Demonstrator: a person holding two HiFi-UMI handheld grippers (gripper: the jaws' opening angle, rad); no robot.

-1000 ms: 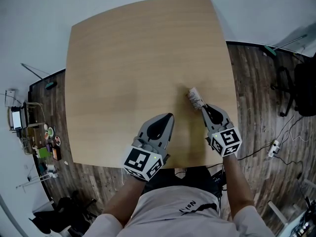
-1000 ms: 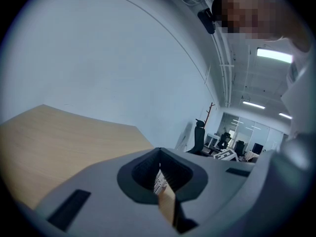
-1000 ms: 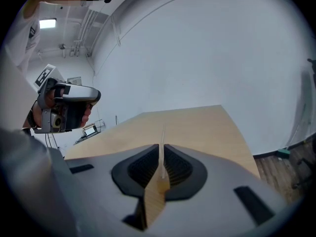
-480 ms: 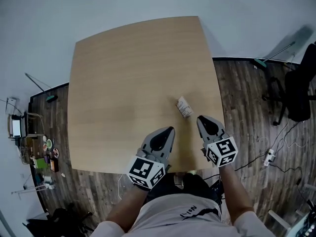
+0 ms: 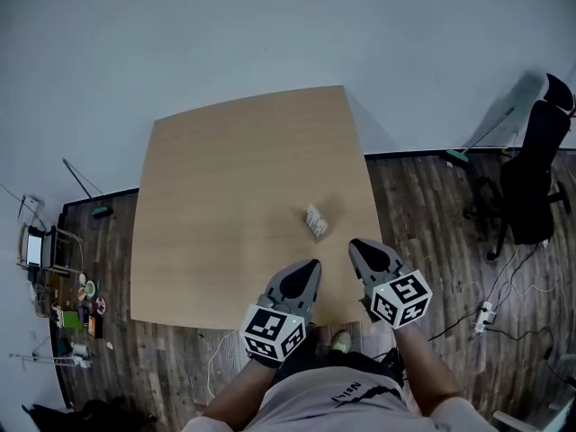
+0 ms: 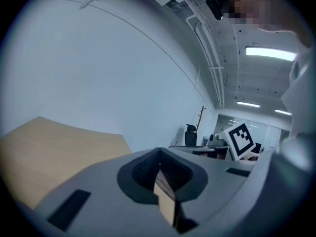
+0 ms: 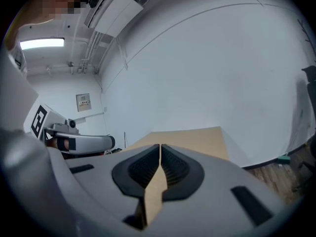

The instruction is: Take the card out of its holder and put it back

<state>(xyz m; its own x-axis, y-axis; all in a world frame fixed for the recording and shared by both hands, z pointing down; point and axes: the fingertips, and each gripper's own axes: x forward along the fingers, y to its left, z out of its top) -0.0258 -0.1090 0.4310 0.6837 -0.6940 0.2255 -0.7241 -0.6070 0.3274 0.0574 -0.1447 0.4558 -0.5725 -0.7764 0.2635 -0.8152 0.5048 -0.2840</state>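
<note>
The card holder (image 5: 315, 221), a small pale sleeve with its card, lies flat on the wooden table (image 5: 225, 187) near the right side. No gripper touches it. My right gripper (image 5: 353, 244) hangs just short of it, over the table's near edge, jaws shut on nothing. My left gripper (image 5: 312, 264) sits beside it to the left, also shut and holding nothing. In the left gripper view the left gripper (image 6: 159, 153) shows its jaws pressed together, as does the right gripper (image 7: 160, 147) in the right gripper view. The holder appears in neither gripper view.
A black office chair (image 5: 533, 174) stands on the wood floor at the right, a broom (image 5: 468, 151) leaning by the wall. Small clutter (image 5: 81, 286) lies on the floor at the left, a power strip (image 5: 486, 313) at the right. The wall is behind the table.
The right gripper has drawn back from the card holder, which it touched a second ago, leaving it on the table. Both grippers pulled toward the near edge and the head view rose.
</note>
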